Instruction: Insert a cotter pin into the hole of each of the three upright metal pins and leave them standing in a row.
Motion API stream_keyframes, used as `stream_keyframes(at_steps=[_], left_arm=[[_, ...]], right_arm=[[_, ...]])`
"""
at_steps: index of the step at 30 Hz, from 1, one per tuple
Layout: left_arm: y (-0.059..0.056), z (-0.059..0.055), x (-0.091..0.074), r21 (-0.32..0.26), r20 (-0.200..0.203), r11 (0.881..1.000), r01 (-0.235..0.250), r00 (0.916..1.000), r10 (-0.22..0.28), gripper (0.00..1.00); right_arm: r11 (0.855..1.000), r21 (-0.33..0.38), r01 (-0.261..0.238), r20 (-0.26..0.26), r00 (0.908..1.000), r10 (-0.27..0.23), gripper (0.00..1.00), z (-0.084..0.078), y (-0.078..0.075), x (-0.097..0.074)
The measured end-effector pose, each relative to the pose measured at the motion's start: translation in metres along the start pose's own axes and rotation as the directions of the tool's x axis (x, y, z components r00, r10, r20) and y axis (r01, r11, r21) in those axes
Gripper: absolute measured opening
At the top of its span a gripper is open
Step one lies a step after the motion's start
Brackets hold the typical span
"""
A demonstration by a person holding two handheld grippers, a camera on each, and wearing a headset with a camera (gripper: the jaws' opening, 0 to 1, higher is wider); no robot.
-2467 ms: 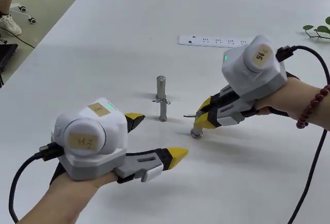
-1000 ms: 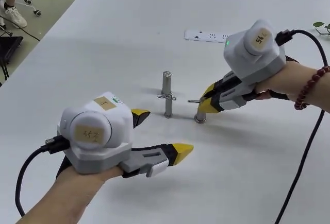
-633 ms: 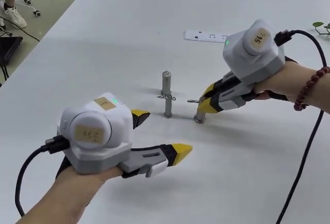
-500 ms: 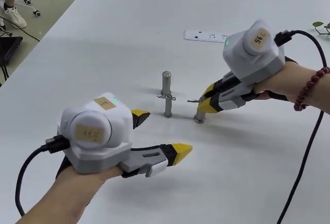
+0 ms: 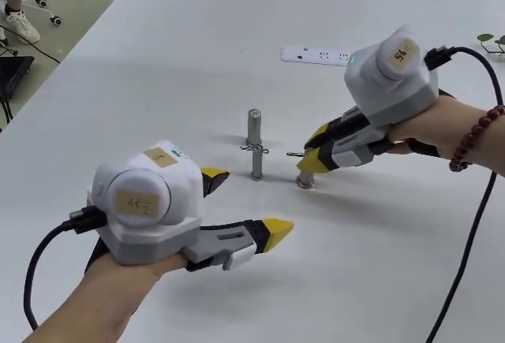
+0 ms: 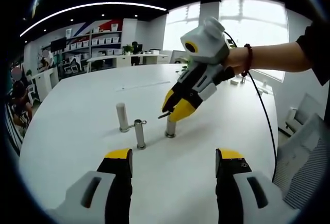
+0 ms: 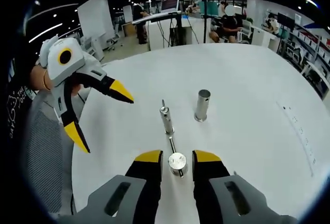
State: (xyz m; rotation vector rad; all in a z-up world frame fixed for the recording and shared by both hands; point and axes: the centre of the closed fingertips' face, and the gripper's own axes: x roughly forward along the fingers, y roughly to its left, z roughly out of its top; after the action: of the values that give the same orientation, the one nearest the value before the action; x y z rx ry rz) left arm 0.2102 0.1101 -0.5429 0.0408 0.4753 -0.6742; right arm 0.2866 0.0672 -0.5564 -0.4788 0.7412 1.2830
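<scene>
Three metal pins stand upright on the white table. The far pin (image 5: 254, 126) is bare. The middle pin (image 5: 256, 163) has a cotter pin (image 5: 254, 149) through it. My right gripper (image 5: 312, 159) hangs over the top of the near pin (image 5: 304, 179), shut on a cotter pin (image 5: 295, 154) whose tip sticks out to the left. In the right gripper view the near pin's top (image 7: 177, 161) lies between the jaws and the cotter pin (image 7: 170, 143) points forward past it. My left gripper (image 5: 241, 205) hovers open near the front, nothing between its fingers.
A white power strip (image 5: 316, 55) lies at the back of the table, with plant leaves (image 5: 493, 41) at the right edge. A black cable (image 5: 473, 225) trails from the right gripper. The table's left edge drops to the floor.
The camera shifted early on. In the last second the right gripper's body rose and tilted slightly, its tips staying at the near pin with the cotter pin. The left gripper stayed put.
</scene>
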Motion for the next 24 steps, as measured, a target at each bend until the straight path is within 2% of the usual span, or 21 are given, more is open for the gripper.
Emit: stream_keyframes(at_steps=[3,7,10,17,24], left_arm=[[0.000,0.001,0.000,0.002,0.004,1.000,0.001,1.0000,-0.001,0.64],[0.001,0.003,-0.002,0.003,0.009,1.000,-0.002,1.0000,0.002,0.64],[0.002,0.005,-0.003,0.003,0.018,1.000,-0.005,0.9998,0.005,0.65],[0.005,0.010,-0.005,-0.005,0.037,1.000,-0.016,0.9992,0.016,0.65],[0.007,0.011,-0.006,-0.006,0.039,1.000,-0.019,0.9991,0.019,0.64]], right_arm=[[0.999,0.039,0.003,0.045,0.9990,-0.005,0.23,0.008,-0.003,0.001],[0.993,0.122,0.008,0.130,0.9912,-0.024,0.26,0.023,-0.004,0.001],[0.992,0.114,0.059,0.153,0.9852,-0.076,0.28,0.029,-0.016,0.002],[0.981,0.164,0.103,0.215,0.9671,-0.137,0.28,0.050,-0.030,0.011],[0.975,0.192,0.114,0.238,0.9583,-0.159,0.29,0.058,-0.036,0.026]])
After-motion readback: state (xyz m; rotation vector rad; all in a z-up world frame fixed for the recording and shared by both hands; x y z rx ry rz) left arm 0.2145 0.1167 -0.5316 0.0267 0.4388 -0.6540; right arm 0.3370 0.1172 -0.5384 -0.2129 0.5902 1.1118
